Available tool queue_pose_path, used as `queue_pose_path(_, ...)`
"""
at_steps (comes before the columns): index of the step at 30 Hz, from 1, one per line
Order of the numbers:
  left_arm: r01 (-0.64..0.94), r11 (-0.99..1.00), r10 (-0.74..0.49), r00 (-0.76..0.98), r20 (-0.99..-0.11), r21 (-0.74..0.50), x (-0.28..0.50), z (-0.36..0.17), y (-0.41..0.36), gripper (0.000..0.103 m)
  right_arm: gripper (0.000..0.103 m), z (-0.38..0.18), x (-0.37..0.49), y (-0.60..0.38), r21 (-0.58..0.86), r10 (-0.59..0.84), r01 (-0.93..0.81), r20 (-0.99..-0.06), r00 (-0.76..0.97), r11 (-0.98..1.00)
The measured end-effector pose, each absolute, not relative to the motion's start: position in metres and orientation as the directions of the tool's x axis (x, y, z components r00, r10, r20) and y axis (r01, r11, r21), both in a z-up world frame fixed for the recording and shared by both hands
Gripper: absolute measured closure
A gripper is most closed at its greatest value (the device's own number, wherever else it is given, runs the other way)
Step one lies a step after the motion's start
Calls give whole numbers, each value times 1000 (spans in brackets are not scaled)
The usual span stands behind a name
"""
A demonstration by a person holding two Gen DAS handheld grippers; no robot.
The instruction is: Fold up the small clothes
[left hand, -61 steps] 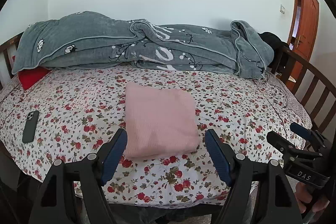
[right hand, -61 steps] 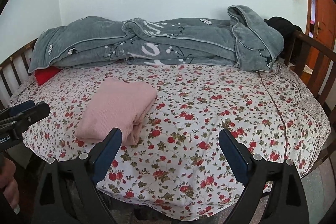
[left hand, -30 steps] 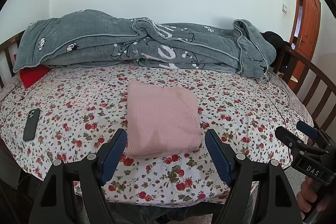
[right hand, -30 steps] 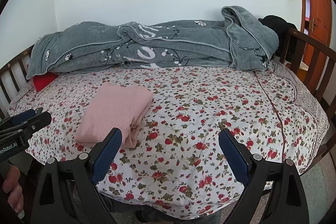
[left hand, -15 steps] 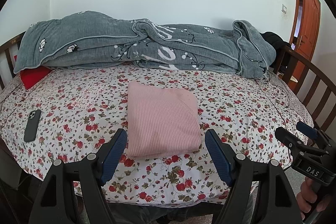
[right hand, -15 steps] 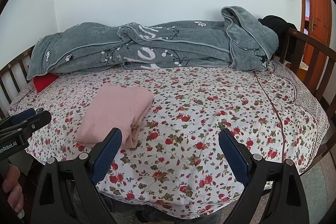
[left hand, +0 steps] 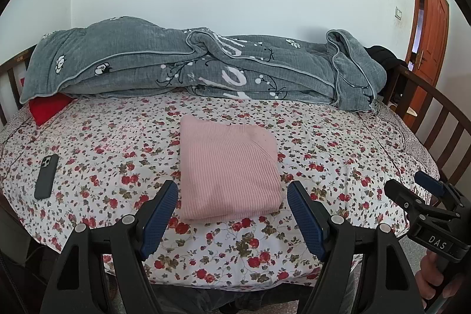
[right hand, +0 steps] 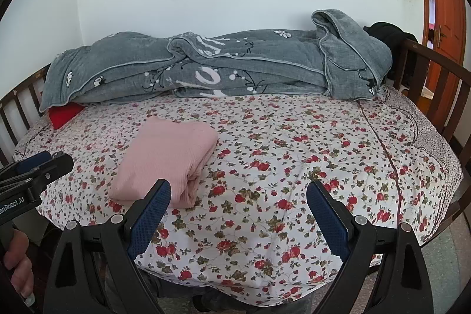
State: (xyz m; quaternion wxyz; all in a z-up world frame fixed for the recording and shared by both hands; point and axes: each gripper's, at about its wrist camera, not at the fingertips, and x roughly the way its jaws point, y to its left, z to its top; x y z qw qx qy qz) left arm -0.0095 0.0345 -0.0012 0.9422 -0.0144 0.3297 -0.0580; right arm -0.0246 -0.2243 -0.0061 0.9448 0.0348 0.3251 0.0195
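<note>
A pink ribbed garment [left hand: 228, 167] lies folded into a neat rectangle on the flowered bedsheet [left hand: 117, 143]; it also shows in the right wrist view [right hand: 167, 159], left of centre. My left gripper [left hand: 232, 209] is open and empty, held off the near edge of the bed just short of the garment. My right gripper [right hand: 238, 208] is open and empty, further right over the bare sheet; it also shows at the right edge of the left wrist view [left hand: 424, 190]. Neither touches the garment.
A bunched grey blanket [left hand: 206, 69] lies along the far side against the white wall. A red pillow [left hand: 48, 106] peeks out at the far left. A dark phone [left hand: 46, 176] lies on the sheet at left. Wooden rails [left hand: 441, 119] bound the bed; an orange door [left hand: 431, 19] stands right.
Both grippers have barely shifted, drifting slightly back from the bed. The folded garment has not moved and both grippers stay open.
</note>
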Motion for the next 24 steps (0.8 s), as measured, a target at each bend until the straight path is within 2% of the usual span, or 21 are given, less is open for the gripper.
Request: queue_pose_path(24,99,993,-116,779,-616,-62,-6,4,35,28,11,-7,-26,-222,99,74,-17,-611,788,995)
